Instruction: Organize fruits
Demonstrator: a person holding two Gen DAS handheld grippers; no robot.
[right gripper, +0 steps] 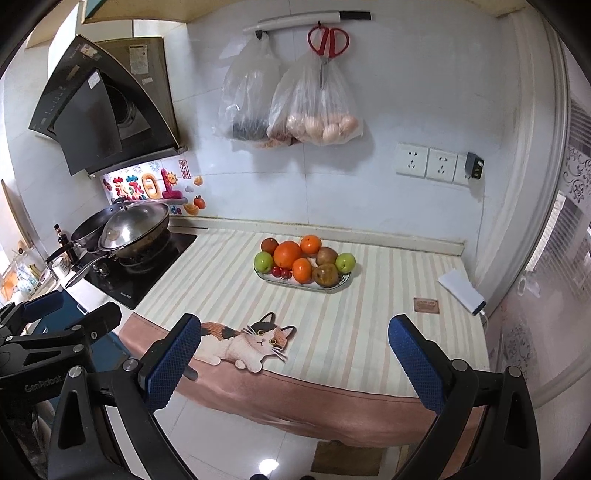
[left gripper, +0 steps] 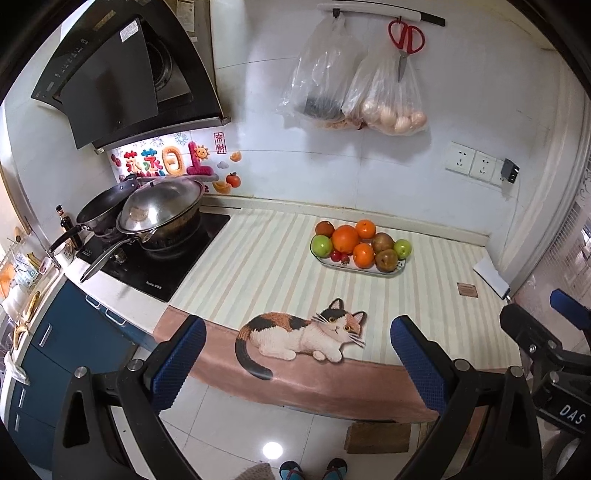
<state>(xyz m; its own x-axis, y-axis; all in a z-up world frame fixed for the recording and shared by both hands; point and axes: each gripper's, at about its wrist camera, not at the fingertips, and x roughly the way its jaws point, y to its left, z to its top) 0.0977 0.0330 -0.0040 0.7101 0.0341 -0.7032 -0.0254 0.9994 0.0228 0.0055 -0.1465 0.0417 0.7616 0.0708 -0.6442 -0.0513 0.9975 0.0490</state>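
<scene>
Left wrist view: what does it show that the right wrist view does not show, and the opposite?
Only the left wrist view shows the slippers on the floor and the right gripper at its edge. Only the right wrist view shows the left gripper at its edge. Both show the fruit plate, the cat picture on the striped cloth, and the red scissors.

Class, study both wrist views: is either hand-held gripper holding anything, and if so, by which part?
Nothing is held. The left hand-held gripper and right hand-held gripper are both open, short of the oval white plate of fruit.
</scene>
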